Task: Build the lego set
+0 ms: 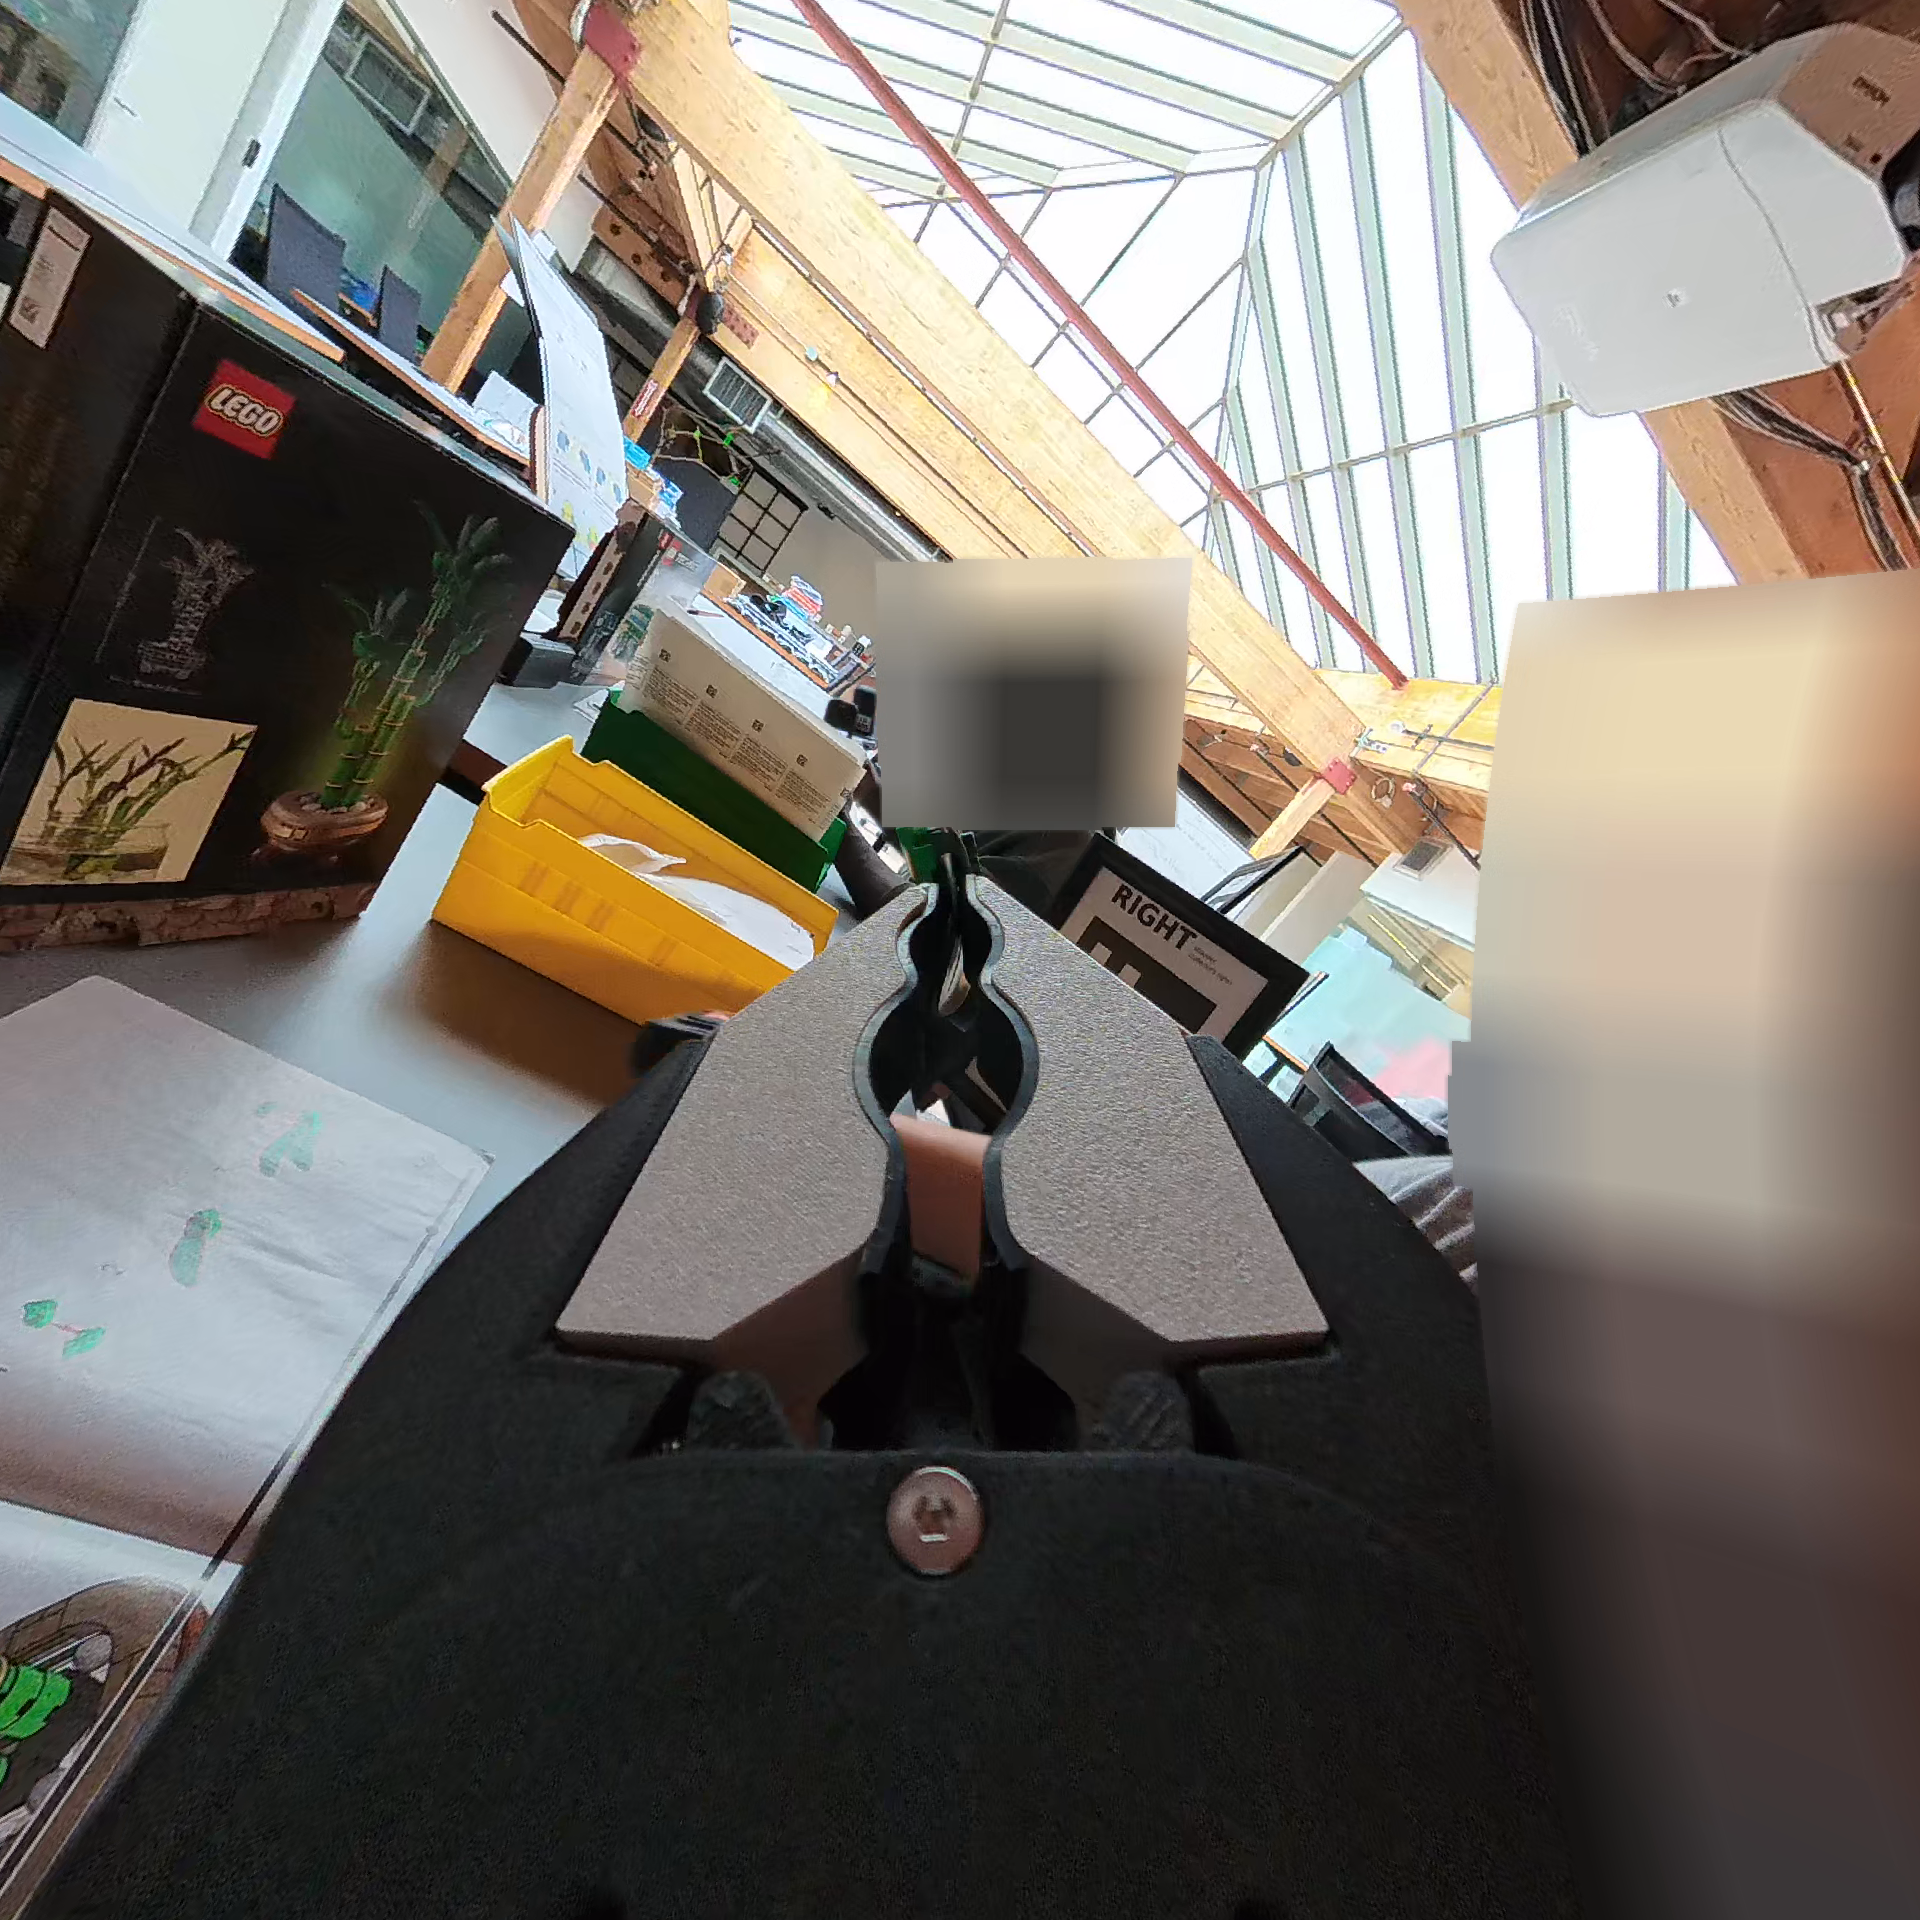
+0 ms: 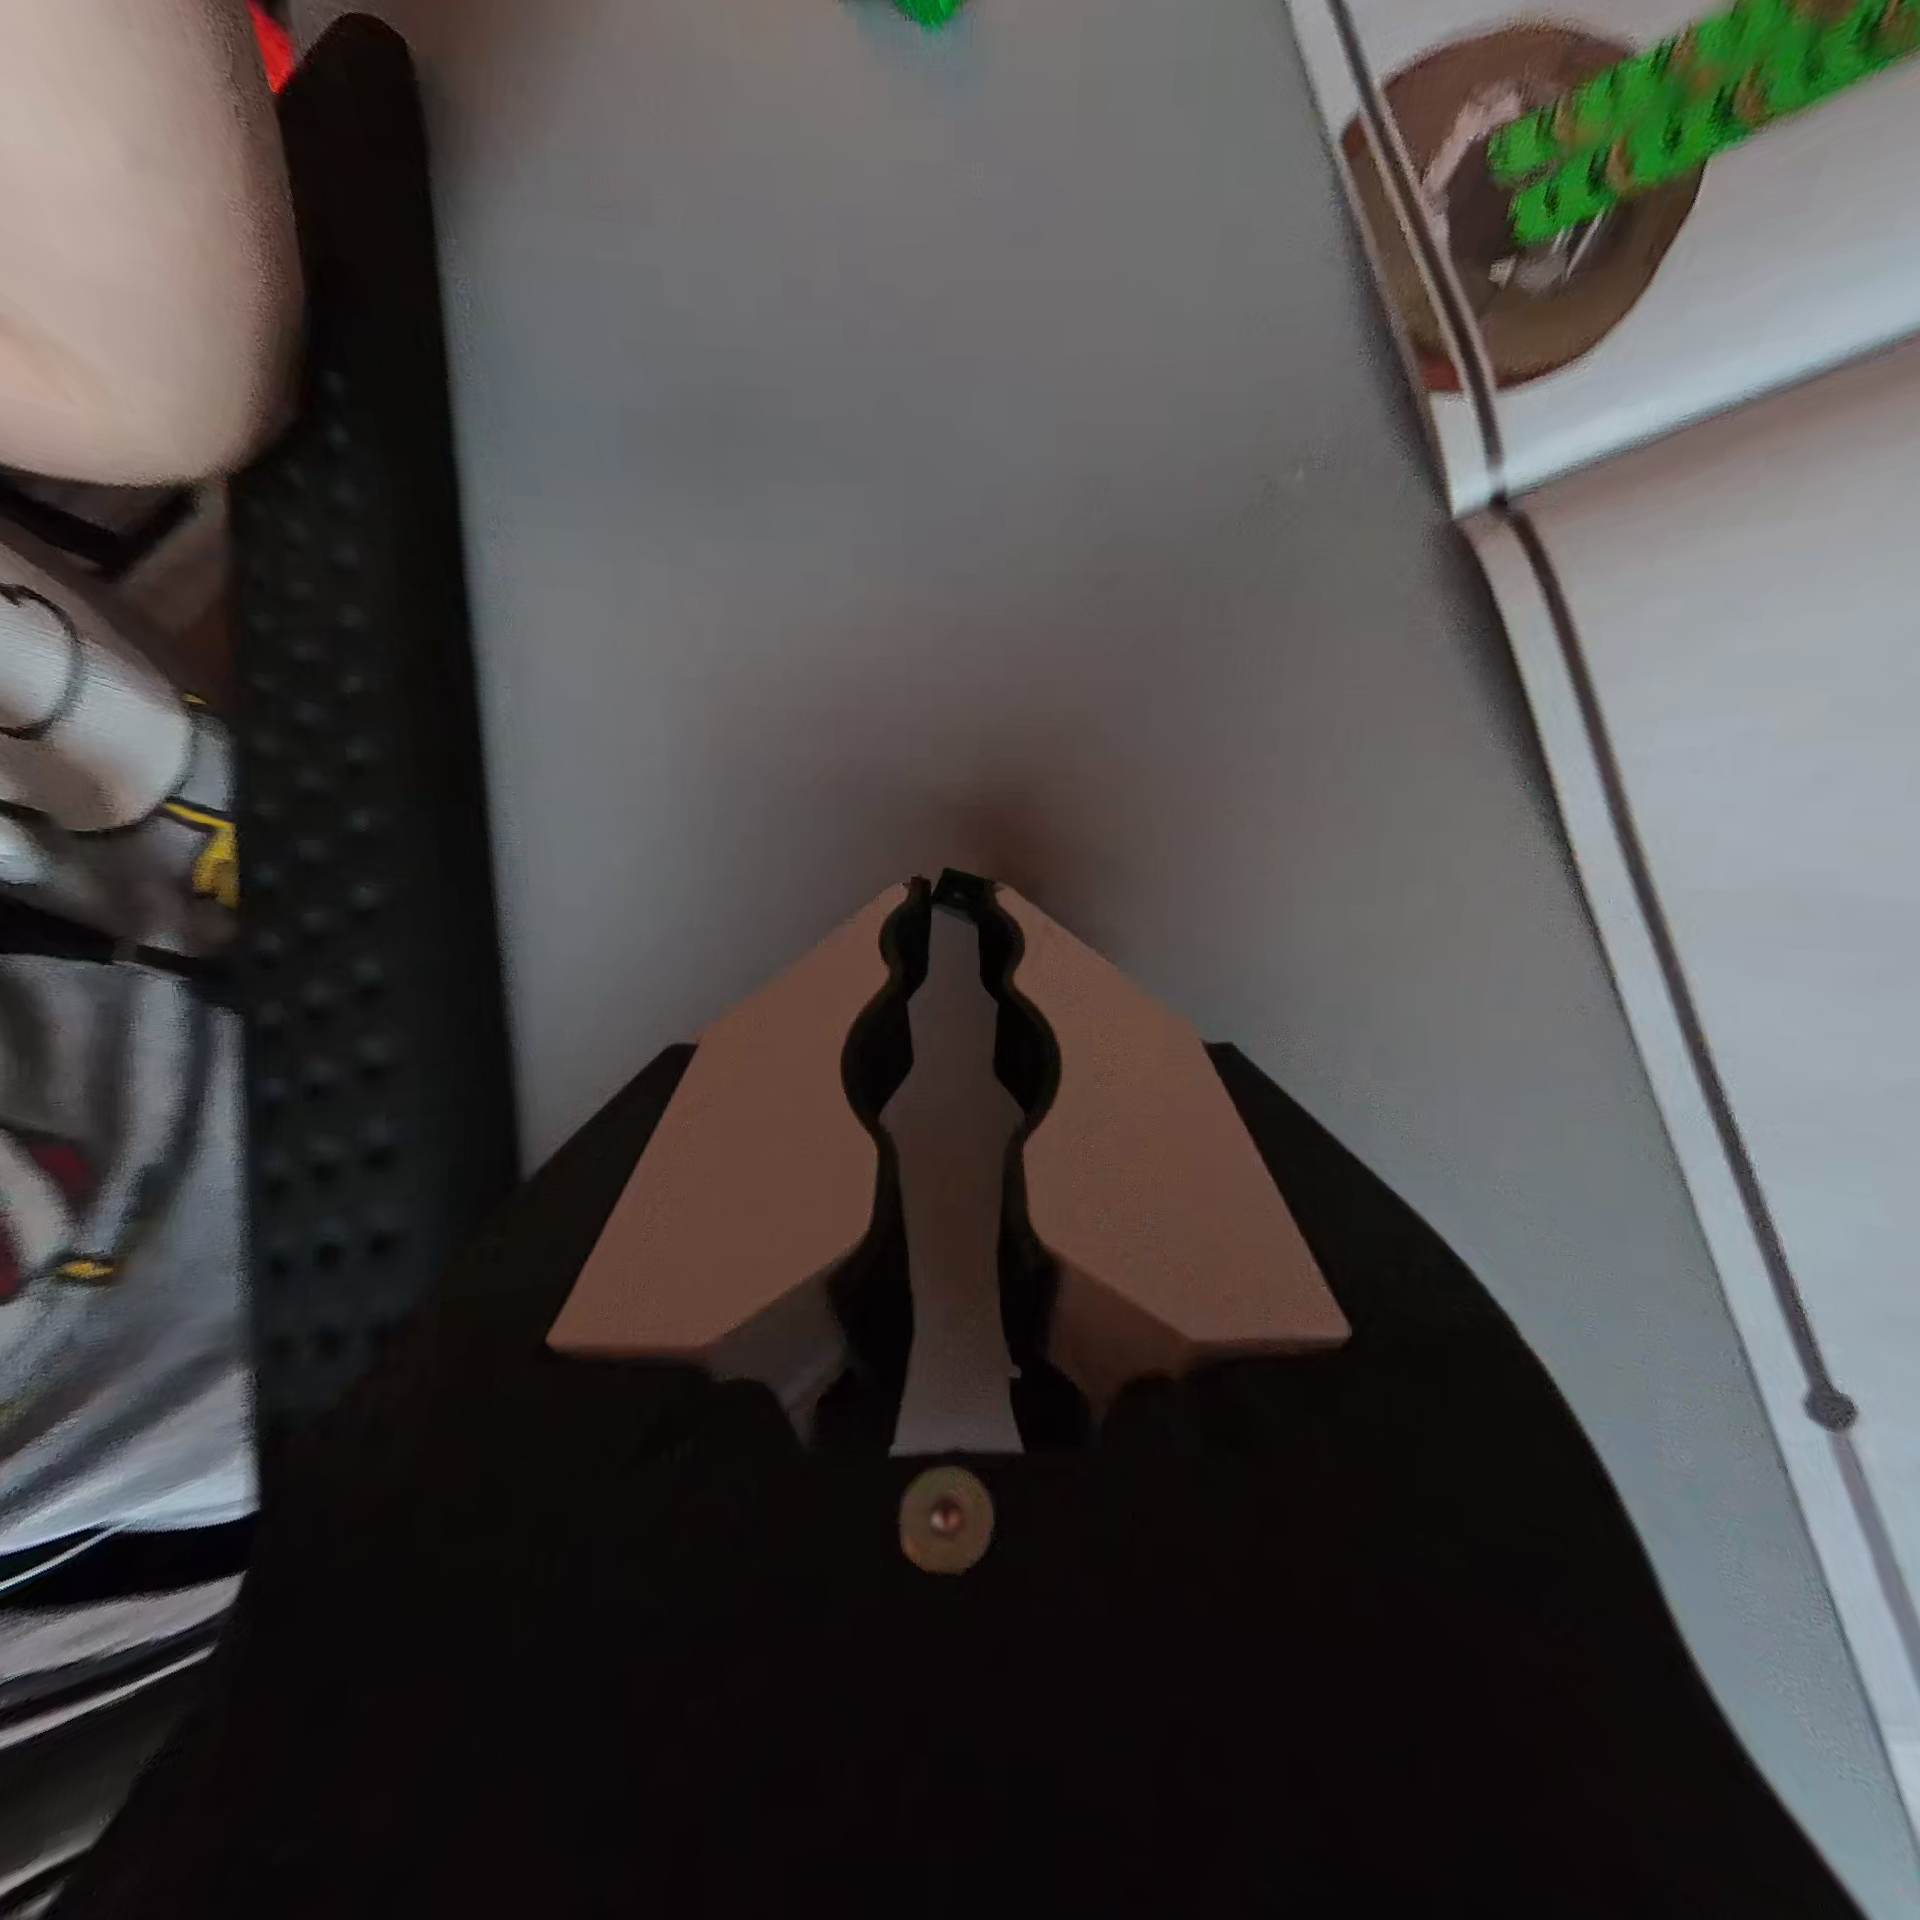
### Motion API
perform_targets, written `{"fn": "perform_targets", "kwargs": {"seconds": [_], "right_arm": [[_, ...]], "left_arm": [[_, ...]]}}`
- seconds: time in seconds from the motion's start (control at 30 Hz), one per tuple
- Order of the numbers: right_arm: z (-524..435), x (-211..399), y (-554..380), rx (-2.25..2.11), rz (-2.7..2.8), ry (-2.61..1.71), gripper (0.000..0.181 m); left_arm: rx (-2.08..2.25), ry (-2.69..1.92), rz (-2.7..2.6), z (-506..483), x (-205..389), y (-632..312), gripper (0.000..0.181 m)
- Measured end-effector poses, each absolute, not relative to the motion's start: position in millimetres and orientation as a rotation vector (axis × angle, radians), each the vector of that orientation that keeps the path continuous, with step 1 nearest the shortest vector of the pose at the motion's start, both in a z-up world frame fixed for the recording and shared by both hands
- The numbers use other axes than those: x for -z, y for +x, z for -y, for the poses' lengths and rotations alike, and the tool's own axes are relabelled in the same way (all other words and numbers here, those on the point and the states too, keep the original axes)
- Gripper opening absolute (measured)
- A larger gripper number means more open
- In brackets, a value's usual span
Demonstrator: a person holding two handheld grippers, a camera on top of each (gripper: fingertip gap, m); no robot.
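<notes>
Black sliver pinched at right gripper (image 2: 951, 891) tip, close over grey tabletop (image 2: 831, 468); left gripper (image 1: 951, 899) nearly closed, tilted up, contents unclear; booklet (image 2: 1714, 727) lies right.

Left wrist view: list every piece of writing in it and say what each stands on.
I don't copy out wording; these bear it:
On the black box: a red brand logo, legible.
On its white label strip: print too small to read.
On the black-framed sign: one bold word, legible; the small print is blurred.
On the white carton in the green bin: print too small to read.
</notes>
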State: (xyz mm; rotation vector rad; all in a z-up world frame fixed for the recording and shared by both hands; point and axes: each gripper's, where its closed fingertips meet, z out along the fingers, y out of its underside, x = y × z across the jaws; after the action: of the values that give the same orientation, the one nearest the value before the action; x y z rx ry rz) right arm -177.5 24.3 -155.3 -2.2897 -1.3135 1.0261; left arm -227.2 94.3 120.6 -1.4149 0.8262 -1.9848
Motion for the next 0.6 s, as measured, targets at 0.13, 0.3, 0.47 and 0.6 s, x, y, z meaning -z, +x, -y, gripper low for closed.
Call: {"fn": "perform_targets", "kwargs": {"seconds": [0.13, 0.3, 0.47, 0.6], "right_arm": [[-11.8, 155.8, -157.8, -1.002, 1.497, -2.595, 0.007], [11.4, 150.5, -127.7, -0.637, 1.844, -3.061, 0.007], [4.5, 153.2, -119.9, -0.163, 2.034, -3.158, 0.007], [3.4, 158.2, -123.6, -0.069, 2.027, -3.175, 0.008]], "left_arm": [[1.978, -1.401, -0.820, -94.6, -125.1, -234.1, 0.000], [1.939, -1.386, -0.799, -97.5, -132.7, -251.0, 0.000], [1.879, -1.372, -0.778, -99.3, -139.7, -267.3, 0.000], [1.875, -1.357, -0.774, -98.0, -143.3, -270.5, 0.000]]}}
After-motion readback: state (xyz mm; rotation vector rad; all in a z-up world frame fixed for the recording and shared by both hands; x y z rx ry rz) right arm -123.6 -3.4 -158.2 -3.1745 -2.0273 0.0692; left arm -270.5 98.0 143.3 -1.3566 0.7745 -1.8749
